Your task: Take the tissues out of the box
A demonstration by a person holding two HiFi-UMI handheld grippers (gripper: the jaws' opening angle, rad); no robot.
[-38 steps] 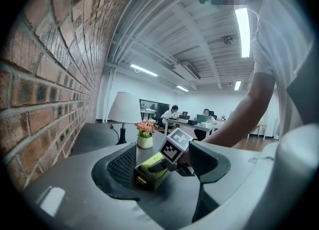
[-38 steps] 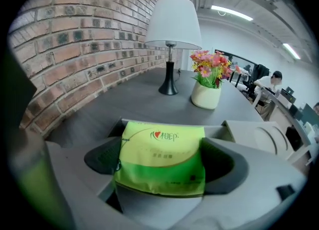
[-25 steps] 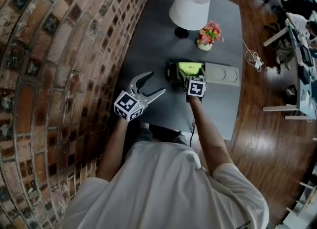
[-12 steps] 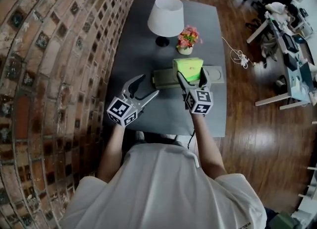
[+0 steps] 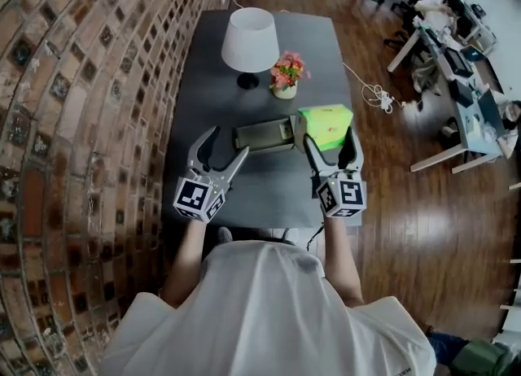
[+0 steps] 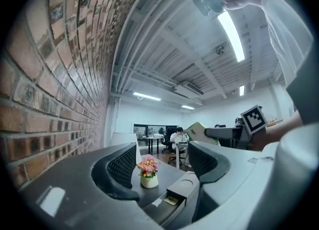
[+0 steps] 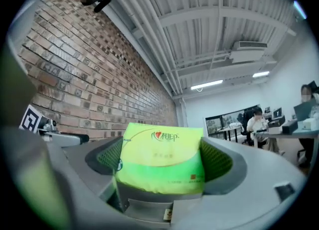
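Room first: brick wall [image 5: 81, 122] on my left, wood floor [image 5: 407, 228] on my right, office desks further off. Grey worktop [image 5: 269, 195] carries a white lamp [image 5: 250, 39] and the open box [image 5: 262, 135]. Left tongs [image 5: 228, 142] hang wide apart near the box's left end, holding nothing. Right tongs [image 5: 330, 135] are clamped fairly narrow on the green tissue pack [image 5: 326, 124], which is up off the surface just right of the box, by the worktop's right edge. Pack looks soft, so I wouldn't squeeze harder. I'd stay level and set it on bare worktop well inboard before letting go. Little pot of flowers [image 5: 286, 73] beside the lamp is clear of all this.
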